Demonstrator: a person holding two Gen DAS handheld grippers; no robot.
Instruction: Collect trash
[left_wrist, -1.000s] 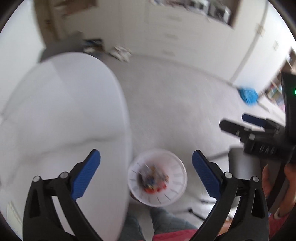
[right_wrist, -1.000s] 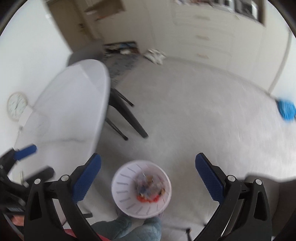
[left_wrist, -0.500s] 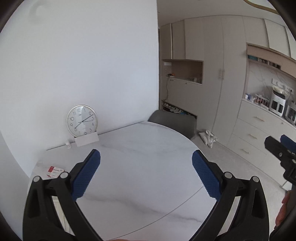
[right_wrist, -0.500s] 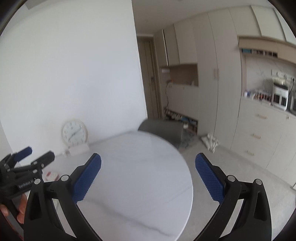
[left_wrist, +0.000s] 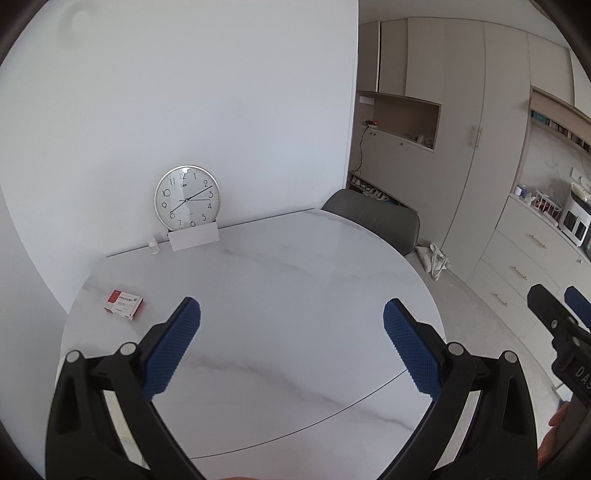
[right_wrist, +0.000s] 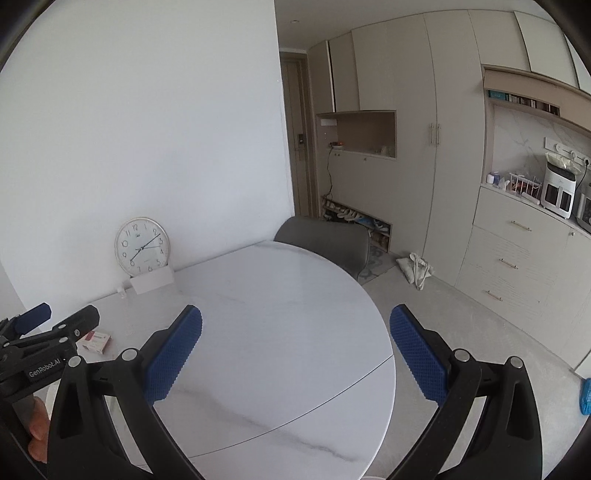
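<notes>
A small red and white box (left_wrist: 124, 304) lies flat at the left side of the round white marble table (left_wrist: 280, 288). It also shows in the right wrist view (right_wrist: 96, 341), partly behind the left gripper's fingers (right_wrist: 79, 322). My left gripper (left_wrist: 291, 341) is open and empty above the table's near part, to the right of the box. My right gripper (right_wrist: 295, 349) is open and empty above the table's near right part. The trash bin is out of view.
A round clock (left_wrist: 187, 197) leans on the wall at the table's back, with a white card (left_wrist: 194, 238) and a small bottle (left_wrist: 153, 246) before it. A grey chair (left_wrist: 373, 221) stands behind the table. Cabinets (right_wrist: 517, 258) and a cloth bag (right_wrist: 415, 271) are to the right.
Both grippers swung up from looking down at the white trash bin on the floor to facing level across the table. In the last half second they moved slightly. Both stayed open.
</notes>
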